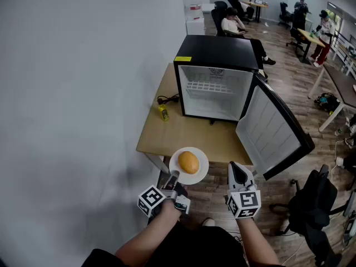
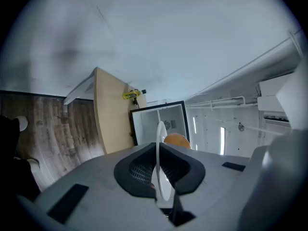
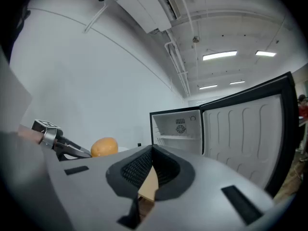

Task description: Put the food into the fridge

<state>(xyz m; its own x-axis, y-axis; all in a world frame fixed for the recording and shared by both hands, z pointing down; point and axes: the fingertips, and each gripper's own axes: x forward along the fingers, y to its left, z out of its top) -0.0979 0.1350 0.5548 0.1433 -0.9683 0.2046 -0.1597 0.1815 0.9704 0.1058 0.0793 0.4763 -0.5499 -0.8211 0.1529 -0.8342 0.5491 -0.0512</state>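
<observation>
At the bottom of the head view, the left gripper (image 1: 173,178) is clamped on the near rim of a white plate (image 1: 201,171). In the left gripper view the thin rim is seen nipped between the jaws. The plate is held by its edge and held flat, most likely so that the food (image 1: 188,162) is not rolled off. The food, a round orange lump, is sat in the middle of the plate. The plate seems to be held up in the air, at the near edge of the worktop (image 1: 167,135).

Just right of the plate, the right gripper (image 1: 236,170) is pinched closed with nothing in it. It is held beside the plate, perhaps so that help can be given if the plate tips.

In the middle of the frame, the fridge (image 1: 214,52) is stood at the far end of the worktop. Its door (image 1: 272,129) is opened wide to the right, so the way in is left free. A wire shelf (image 1: 208,87) is seen inside. The food is not yet in the fridge, so it is judged that the plate must be carried forward.

Left of the fridge, a small yellow thing (image 1: 163,113) and a black cable (image 1: 167,99) are laid on the worktop. At the upper right, a person (image 1: 230,24) is sat on a chair.
</observation>
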